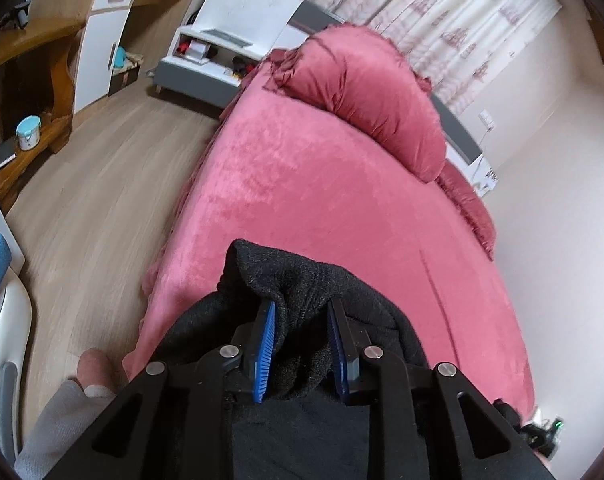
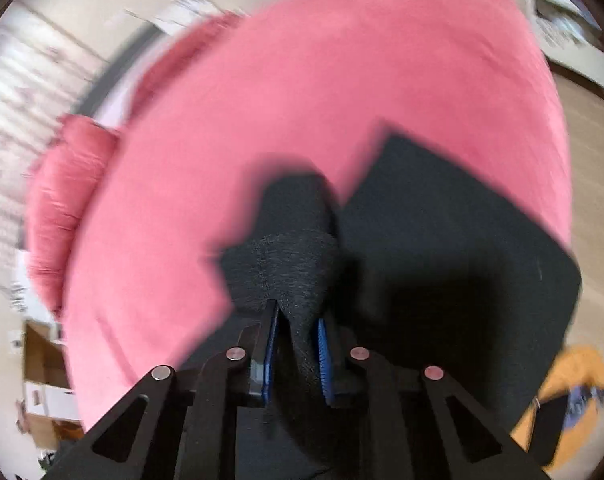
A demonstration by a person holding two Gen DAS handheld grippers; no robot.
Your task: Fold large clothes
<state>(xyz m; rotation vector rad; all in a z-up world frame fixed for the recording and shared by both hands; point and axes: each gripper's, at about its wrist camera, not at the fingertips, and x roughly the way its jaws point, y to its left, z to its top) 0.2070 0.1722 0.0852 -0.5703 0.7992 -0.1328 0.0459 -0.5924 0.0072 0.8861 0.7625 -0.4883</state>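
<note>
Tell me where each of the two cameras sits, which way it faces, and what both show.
Left wrist: on the left gripper, looking down along its fingers over the bed toward the pillow, curtain and shelves; a sleeve shows at lower left.
Right wrist: on the right gripper, looking down along its fingers at the bed, blurred; no part of the person's body shows.
Shared: the red bed, the pillow, and the black garment, with each gripper shut on a fold of it.

black garment (image 2: pixel 442 220) blurred, lower edge cut off
</note>
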